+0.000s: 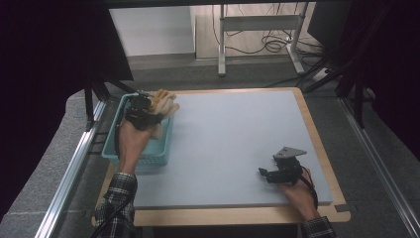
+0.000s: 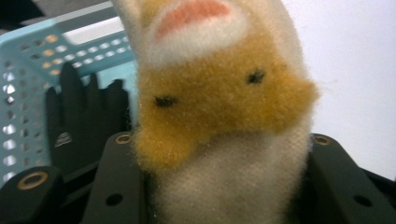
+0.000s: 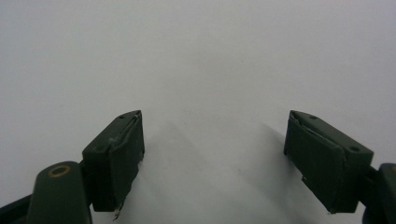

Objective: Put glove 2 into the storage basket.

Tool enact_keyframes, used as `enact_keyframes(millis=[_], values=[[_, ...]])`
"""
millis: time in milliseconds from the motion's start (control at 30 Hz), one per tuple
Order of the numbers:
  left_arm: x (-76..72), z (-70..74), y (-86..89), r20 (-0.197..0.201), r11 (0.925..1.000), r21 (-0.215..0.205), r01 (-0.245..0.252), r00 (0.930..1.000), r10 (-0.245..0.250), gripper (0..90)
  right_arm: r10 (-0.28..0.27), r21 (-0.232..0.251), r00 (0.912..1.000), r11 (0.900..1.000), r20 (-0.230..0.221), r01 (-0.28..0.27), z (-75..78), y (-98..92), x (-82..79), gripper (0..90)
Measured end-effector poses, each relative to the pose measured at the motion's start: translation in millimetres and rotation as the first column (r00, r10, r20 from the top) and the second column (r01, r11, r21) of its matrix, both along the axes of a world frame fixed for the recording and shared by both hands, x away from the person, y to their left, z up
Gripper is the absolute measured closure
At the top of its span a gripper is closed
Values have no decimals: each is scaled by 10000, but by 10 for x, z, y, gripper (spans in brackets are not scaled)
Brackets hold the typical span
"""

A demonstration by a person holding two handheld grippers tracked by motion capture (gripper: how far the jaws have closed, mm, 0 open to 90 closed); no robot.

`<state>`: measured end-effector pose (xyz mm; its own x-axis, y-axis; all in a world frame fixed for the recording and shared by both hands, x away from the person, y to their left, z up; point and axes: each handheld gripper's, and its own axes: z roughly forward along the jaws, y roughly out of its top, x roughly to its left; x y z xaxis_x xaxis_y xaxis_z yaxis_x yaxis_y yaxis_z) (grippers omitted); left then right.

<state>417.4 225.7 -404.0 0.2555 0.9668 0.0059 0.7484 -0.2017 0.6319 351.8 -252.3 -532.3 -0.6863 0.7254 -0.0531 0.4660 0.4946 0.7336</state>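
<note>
Left hand-held gripper [image 1: 148,106] is pinching the plush [image 2: 219,116], held above the basket [image 1: 111,144] rim at the bench [image 1: 237,144] edge, likely mid-transfer. Right hand-held gripper [image 1: 265,173] rests on the bench, jaws spread and empty, out of the way.

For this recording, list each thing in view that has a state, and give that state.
Left gripper: shut on the plush toy, held above the basket.
Tan-and-cream plush toy: gripped between the black jaws, lifted over the basket's right rim.
Light-blue perforated plastic basket: upright at the table's left edge.
Black glove: lying inside the basket.
Right gripper: open, nothing between its jaws, above the grey mat.
</note>
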Motion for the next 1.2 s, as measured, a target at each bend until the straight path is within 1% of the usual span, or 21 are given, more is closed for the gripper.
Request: enact_keyframes(millis=[133,233,267,367,400,467,600,733,900,967,1000,1067,1100,1133,1167,1200], values=[[97,-99,98,-202,9990,92,-427,9989,429,526,3,4,10000,10000,-5,-3,0,-1,0,196],[170,-202,157,-348,9969,325,-711,9968,722,524,-1,6,10000,10000,-9,1,0,-1,0,196],[187,-233,171,-408,9962,340,-798,9959,811,523,-2,10,10000,10000,-11,2,0,-1,0,196],[255,-370,222,-636,9936,403,-1053,9921,1078,521,-4,12,10000,10000,-16,4,0,-1,1,196],[283,-430,230,-785,9928,403,-1128,9902,1157,521,1,12,10000,10000,-20,-1,0,-1,1,196],[326,-519,237,-993,9923,462,-1150,9879,1192,518,2,16,10000,10000,-20,-2,0,-1,1,196],[409,-670,209,-1338,9933,381,-1088,9845,1130,514,-1,24,10000,10000,-22,1,0,-1,1,196],[488,-781,124,-1724,9954,455,-840,9808,907,508,0,27,10000,10000,-20,0,0,-1,1,196],[555,-858,49,-2027,9975,328,-630,9769,684,495,0,31,10000,10000,-23,0,0,-1,1,196],[576,-880,28,-2271,9985,345,-427,9726,495,482,1,30,10000,10000,-20,-1,0,-1,1,196],[581,-891,18,-2430,9986,354,-391,9689,465,468,1,30,10000,10000,-18,-1,0,-2,1,196],[591,-909,19,-2877,9991,334,-265,9571,350,418,2,30,10000,10000,-16,-2,0,-2,1,195],[597,-922,32,-3200,9995,212,-248,9469,303,389,2,31,10000,10000,-21,-1,0,-2,1,196],[597,-928,54,-3370,9996,64,-262,9411,268,369,3,31,10000,10000,-18,-3,0,-2,1,196],[591,-931,73,-3434,9997,-27,-247,9389,223,326,2,33,10000,10000,-20,-2,0,-2,1,196],[580,-934,94,-3479,9993,-211,-296,9373,204,285,0,30,10000,10000,-22,0,0,-2,1,195]])
